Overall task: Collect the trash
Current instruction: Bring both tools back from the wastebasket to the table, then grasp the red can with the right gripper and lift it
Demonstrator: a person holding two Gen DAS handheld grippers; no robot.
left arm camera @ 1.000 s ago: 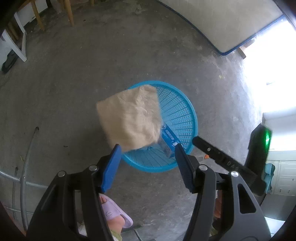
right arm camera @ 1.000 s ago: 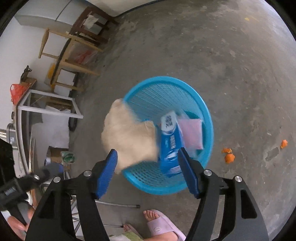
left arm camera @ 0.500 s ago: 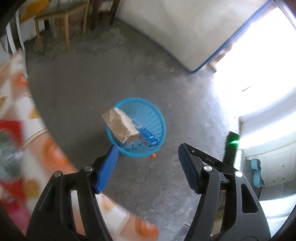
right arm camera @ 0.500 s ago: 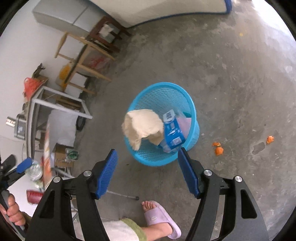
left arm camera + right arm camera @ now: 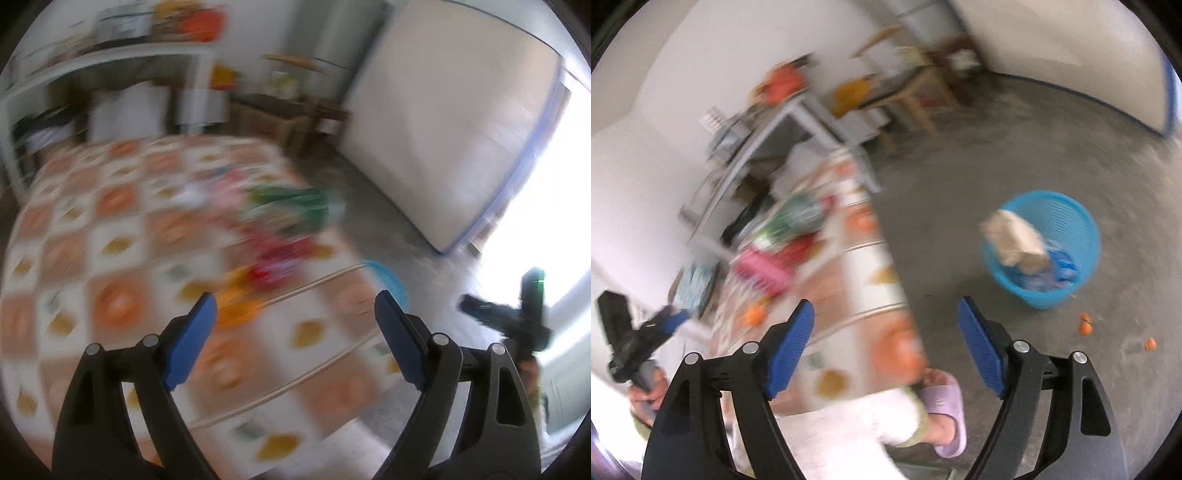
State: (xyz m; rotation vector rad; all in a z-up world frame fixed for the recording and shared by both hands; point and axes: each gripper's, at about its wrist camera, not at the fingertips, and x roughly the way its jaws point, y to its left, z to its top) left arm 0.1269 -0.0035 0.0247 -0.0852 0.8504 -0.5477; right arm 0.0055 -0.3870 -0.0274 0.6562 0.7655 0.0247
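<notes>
The blue mesh basket [image 5: 1067, 236] stands on the concrete floor at the right of the right wrist view, with a crumpled brown paper bag [image 5: 1015, 238] hanging over its rim and blue packaging [image 5: 1054, 269] inside. In the left wrist view only a sliver of the basket [image 5: 388, 278] shows past the table edge. My left gripper [image 5: 295, 314] hangs above the table with its jaws opening and nothing between them. My right gripper [image 5: 884, 321] is over the table edge, jaws opening, empty too. Blurred trash lies on the table: a green wrapper [image 5: 295, 206], a red one [image 5: 280, 258].
The table [image 5: 110, 258] has an orange-and-white checked cloth. Orange peel bits [image 5: 1084, 326] lie on the floor near the basket. A person's foot in a lilac slipper [image 5: 945, 410] stands by the table. Wooden chairs [image 5: 916, 92] and a grey frame table [image 5: 798, 122] line the wall.
Both grippers have risen and swung away from the basket toward the table, and their jaws stand wider. The paper bag has dropped onto the basket rim.
</notes>
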